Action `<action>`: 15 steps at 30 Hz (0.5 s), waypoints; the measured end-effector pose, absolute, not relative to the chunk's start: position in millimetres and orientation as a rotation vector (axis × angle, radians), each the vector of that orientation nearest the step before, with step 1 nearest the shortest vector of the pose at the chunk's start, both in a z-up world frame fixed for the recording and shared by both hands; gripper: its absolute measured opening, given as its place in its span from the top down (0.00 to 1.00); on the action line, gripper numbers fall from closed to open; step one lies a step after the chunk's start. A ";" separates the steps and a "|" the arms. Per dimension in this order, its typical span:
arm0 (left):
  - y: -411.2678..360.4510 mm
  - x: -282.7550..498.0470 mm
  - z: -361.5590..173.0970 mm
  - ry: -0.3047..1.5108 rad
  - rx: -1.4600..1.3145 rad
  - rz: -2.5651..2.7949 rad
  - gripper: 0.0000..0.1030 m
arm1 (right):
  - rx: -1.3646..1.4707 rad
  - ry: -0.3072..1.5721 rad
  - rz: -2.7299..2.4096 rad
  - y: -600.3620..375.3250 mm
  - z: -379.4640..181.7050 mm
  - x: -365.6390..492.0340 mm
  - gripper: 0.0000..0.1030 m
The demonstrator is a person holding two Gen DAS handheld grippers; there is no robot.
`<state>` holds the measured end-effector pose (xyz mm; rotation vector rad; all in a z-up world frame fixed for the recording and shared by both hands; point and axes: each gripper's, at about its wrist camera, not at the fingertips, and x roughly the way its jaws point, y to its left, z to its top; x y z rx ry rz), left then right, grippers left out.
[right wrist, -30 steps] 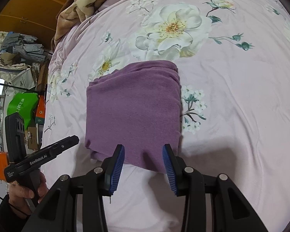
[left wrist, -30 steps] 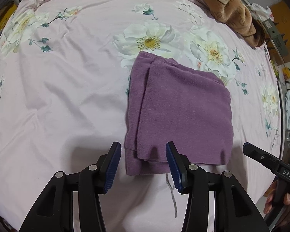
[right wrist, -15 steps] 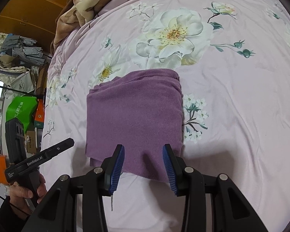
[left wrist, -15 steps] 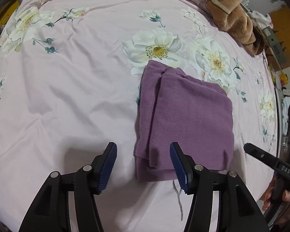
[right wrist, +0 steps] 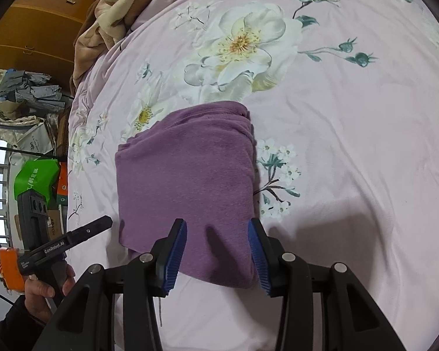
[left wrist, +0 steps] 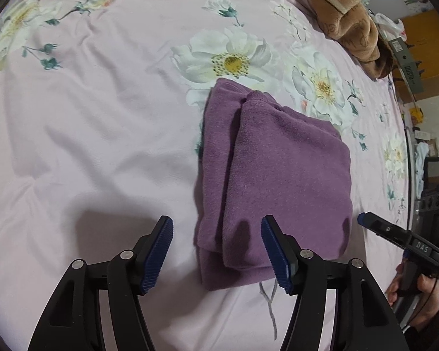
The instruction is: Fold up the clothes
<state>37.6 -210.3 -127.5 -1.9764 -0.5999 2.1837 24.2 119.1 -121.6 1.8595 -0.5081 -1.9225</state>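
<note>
On the bed (left wrist: 102, 146), we hover both grippers, left gripper (left wrist: 216, 251) and right gripper (right wrist: 218, 251), jaws just widened and empty, over the folded purple garment (left wrist: 278, 181); a shallow pinch may unstack its layers.

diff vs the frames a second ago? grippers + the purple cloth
The left gripper has just been opening wider, its jaws now straddling the near left corner of the folded purple cloth without gripping it. The right gripper opened a little too. Both have dropped closer to the near edge. Neither holds anything. The cloth stays folded in place on the floral bedsheet.
</note>
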 end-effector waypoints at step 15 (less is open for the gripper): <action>-200.4 17.5 -156.5 -0.620 -1.980 2.126 0.33 | 1.860 -0.445 -1.805 103.2 -153.4 6.2 0.54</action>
